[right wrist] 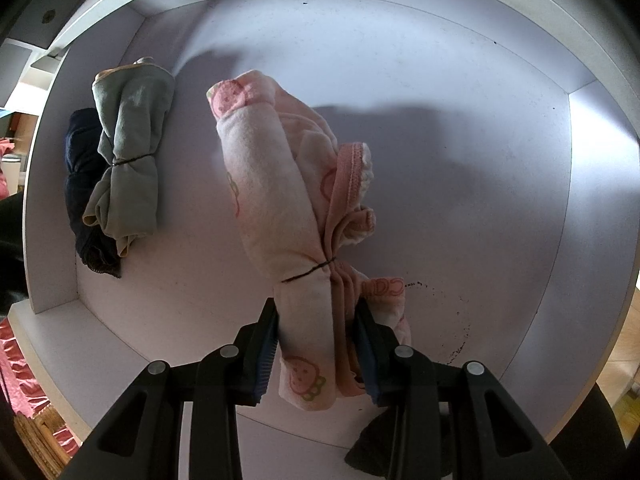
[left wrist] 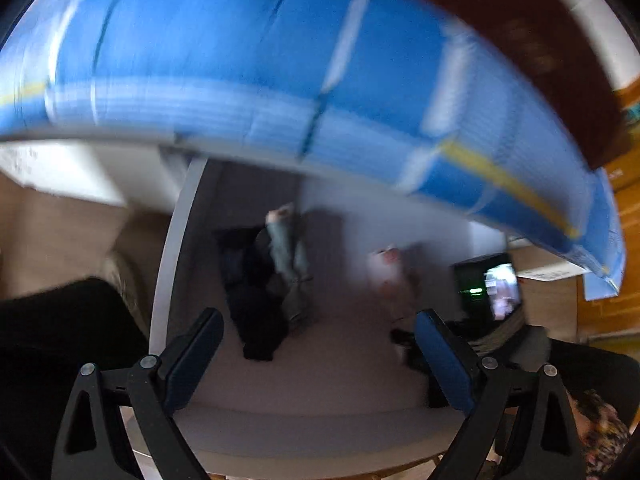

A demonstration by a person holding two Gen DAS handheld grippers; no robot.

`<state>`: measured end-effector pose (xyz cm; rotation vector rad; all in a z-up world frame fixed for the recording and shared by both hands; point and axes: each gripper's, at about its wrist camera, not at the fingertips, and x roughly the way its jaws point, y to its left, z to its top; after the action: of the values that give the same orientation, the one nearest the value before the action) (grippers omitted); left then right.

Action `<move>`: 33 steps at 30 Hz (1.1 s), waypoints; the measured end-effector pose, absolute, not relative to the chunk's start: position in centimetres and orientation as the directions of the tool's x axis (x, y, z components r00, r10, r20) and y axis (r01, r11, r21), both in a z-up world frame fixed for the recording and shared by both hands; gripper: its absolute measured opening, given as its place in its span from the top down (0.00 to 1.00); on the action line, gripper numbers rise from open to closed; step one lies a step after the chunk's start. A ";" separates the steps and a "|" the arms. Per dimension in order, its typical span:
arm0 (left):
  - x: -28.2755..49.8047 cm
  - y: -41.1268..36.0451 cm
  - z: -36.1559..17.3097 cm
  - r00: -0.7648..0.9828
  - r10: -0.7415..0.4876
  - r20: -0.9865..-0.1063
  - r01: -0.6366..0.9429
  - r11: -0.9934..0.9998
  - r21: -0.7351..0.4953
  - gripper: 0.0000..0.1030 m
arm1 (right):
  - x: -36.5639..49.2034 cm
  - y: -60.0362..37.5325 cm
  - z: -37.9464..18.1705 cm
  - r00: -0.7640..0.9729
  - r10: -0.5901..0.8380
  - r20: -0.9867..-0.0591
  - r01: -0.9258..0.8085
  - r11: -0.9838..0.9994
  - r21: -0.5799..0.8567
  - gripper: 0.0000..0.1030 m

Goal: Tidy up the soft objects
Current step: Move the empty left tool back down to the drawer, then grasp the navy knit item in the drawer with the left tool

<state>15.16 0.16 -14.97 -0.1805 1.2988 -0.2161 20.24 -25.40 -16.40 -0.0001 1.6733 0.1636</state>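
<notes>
The right gripper points straight down into a shallow white drawer, and its two blue-padded jaws press on the near end of a pink-and-cream cloth bundle printed with little round faces. One thin dark band cinches this bundle just beyond the jaws. Its long axis runs from the jaws toward the drawer's far wall, leaning a little left, with a pink ribbed hem spilling out on its right side.

Three bundles lie in the drawer in all. To the left, well apart from the pink one, a grey-green rolled cloth tied with one dark band lies roughly parallel to it, and touching its left flank is a dark navy folded cloth against the side wall.

The left gripper hangs above the same drawer with jaws spread wide and nothing between them. Its blurred view shows a blue board with pale stripes overhead.
</notes>
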 end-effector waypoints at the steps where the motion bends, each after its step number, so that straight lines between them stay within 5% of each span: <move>1: 15.2 0.3 -15.8 0.236 -0.250 -0.939 0.042 0.968 -0.247 0.06 | 20.3 -25.4 -16.4 -0.110 0.096 -0.989 -0.097 0.990 0.107 0.65; 12: 16.2 1.6 -22.1 0.153 -0.144 -0.978 -0.031 0.988 -0.151 0.06 | 20.3 -25.6 -16.3 -0.106 0.107 -0.989 -0.086 0.990 0.116 0.65; 18: 17.2 1.2 -24.3 0.142 -0.076 -0.987 0.004 0.997 -0.076 0.23 | 20.2 -26.3 -16.3 -0.104 0.119 -0.987 -0.075 0.989 0.127 0.65; 22: 17.6 1.2 -25.7 0.125 -0.034 -0.992 0.011 0.999 -0.033 0.25 | 20.2 -26.5 -16.3 -0.105 0.119 -0.987 -0.074 0.989 0.127 0.65; 33: 17.7 -0.6 -27.0 0.091 -0.145 -0.985 0.068 0.988 -0.139 0.21 | 20.4 -27.6 -16.2 -0.104 0.141 -0.985 -0.049 0.988 0.146 0.65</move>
<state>17.66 -0.64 -27.03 -0.0632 1.4711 -0.1587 20.40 -27.61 -16.23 0.0695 1.6682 0.1603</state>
